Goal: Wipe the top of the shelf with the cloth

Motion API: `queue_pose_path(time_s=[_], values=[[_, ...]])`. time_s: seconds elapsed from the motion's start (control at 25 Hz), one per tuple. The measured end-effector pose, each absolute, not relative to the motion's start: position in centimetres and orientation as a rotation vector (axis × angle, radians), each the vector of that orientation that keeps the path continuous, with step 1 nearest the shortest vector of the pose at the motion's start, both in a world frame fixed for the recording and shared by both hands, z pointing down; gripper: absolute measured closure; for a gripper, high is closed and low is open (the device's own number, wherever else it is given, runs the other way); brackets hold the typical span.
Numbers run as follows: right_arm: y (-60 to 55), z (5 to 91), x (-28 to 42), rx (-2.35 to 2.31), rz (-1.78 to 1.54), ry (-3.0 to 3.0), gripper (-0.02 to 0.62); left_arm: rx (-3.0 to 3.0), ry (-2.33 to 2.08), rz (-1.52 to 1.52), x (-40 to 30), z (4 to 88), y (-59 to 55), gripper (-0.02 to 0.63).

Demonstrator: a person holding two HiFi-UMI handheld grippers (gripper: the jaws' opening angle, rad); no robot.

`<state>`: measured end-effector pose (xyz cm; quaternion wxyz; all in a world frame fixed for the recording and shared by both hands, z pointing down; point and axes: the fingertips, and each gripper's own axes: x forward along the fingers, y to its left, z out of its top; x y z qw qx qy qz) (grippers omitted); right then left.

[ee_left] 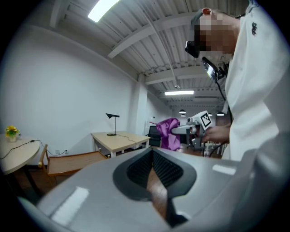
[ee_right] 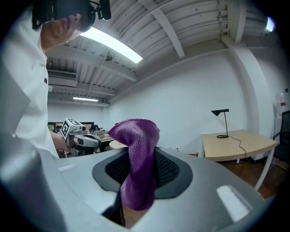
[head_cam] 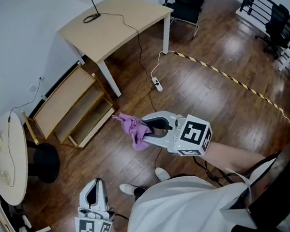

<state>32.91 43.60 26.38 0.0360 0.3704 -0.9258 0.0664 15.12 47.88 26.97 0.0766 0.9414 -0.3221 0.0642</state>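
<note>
The low wooden shelf (head_cam: 68, 103) stands against the wall at the left, its top board bare; the left gripper view shows the shelf (ee_left: 72, 162) too. A purple cloth (head_cam: 133, 130) hangs from my right gripper (head_cam: 149, 129), which is shut on it, held over the floor to the right of the shelf. In the right gripper view the cloth (ee_right: 138, 172) drapes between the jaws of the right gripper (ee_right: 140, 154). My left gripper (head_cam: 94, 196) is low at the bottom left, near my body. Its jaws (ee_left: 152, 152) are shut with nothing in them.
A light wooden desk (head_cam: 114, 25) with a black lamp (head_cam: 88, 5) stands behind the shelf. A round table (head_cam: 9, 157) and a black stool (head_cam: 45, 161) are at the left. A power strip (head_cam: 157, 84), its cable and striped floor tape (head_cam: 235, 82) lie on the wood floor.
</note>
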Motion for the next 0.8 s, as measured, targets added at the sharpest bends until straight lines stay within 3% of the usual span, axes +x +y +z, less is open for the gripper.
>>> queue_pose_path(time_s=[0.8], values=[[43.9, 28.0, 32.4, 1.087, 0.211, -2.803, 0.465, 2.810, -0.964, 0.219, 15.2, 28.5, 48.8, 0.584]])
